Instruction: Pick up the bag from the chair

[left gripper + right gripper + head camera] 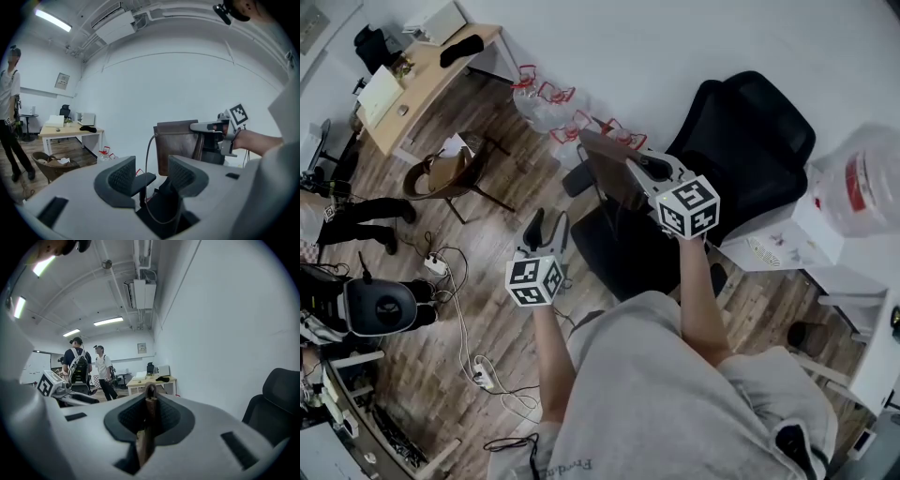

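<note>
A flat brown bag (614,173) hangs above the seat of the black office chair (741,141), lifted off it. My right gripper (630,161) is shut on the bag's top edge. In the right gripper view the brown edge (149,411) stands pinched between the closed jaws. My left gripper (546,230) is open and empty, to the left of the chair seat. The left gripper view shows the bag (176,145) ahead with its thin strap (147,154) looping down, and the right gripper (213,129) holding its upper corner.
Several water bottles (548,103) stand by the wall behind the chair. A wooden desk (422,80) and a wicker chair (450,173) are at the left. Power strips and cables (478,375) lie on the floor. White boxes (787,239) and a large jug (872,178) sit at the right. Two people (86,369) stand further back.
</note>
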Tool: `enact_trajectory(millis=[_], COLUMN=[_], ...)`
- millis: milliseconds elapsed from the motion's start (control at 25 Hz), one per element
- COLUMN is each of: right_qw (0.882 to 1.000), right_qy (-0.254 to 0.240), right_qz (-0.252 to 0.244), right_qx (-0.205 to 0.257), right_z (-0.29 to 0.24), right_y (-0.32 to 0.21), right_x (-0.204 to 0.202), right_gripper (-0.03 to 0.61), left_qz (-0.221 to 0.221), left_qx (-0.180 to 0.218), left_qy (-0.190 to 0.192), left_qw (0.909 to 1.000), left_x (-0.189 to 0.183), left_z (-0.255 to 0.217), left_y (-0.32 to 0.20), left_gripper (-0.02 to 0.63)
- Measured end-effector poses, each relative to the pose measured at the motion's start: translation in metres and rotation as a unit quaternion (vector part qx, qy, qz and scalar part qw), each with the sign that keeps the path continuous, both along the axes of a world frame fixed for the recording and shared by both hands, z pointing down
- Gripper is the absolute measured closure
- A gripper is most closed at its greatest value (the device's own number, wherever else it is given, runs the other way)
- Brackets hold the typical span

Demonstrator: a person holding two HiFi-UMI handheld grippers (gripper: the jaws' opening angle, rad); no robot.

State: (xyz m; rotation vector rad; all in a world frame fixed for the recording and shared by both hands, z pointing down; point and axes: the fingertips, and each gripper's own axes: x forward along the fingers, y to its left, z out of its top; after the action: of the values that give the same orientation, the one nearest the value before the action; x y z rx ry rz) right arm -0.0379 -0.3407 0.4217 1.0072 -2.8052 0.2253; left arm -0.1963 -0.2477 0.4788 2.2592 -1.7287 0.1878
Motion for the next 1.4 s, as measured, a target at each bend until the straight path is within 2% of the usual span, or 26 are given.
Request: enact_trajectory(millis=[280,560,840,1160,1400], right_qw=[1.000,1.000,1.000,1.000,0.999], right_qy=[0.015,0.003,0.014,0.013,0.017], right_qz=[0.007,0.010,0.012,0.015,0.026], right_qx=[0.015,0.015,0.017,0.021,0.028], right_z=[-0.005,-0.009,-0.009,-0.011,-0.014], right_y=[0.001,0.003,0.006,0.011,0.013], right_x=[0.003,0.010,0.008,0.005,0.010], right_gripper=[0.535,0.535,0.535,0.535,0.535], left_qz=[0.020,0.024,0.022,0.004,0.005], left_qx=[0.005,0.006,0.012,0.016,0.020], left_qy=[-0.008,-0.011,-0.013,-0.012,-0.009], left_qw=[0.9998,0.9996,0.9996,0.9998,0.9997], left_x=[0.013,0.015,0.011,0.000,-0.001], left_z=[-0.005,-0.007,-0.008,-0.008,-0.009], left_y=[-0.004,-0.005,0.000,0.005,0.007], left_gripper=[0.408,0.415,0.432,0.485,0.553])
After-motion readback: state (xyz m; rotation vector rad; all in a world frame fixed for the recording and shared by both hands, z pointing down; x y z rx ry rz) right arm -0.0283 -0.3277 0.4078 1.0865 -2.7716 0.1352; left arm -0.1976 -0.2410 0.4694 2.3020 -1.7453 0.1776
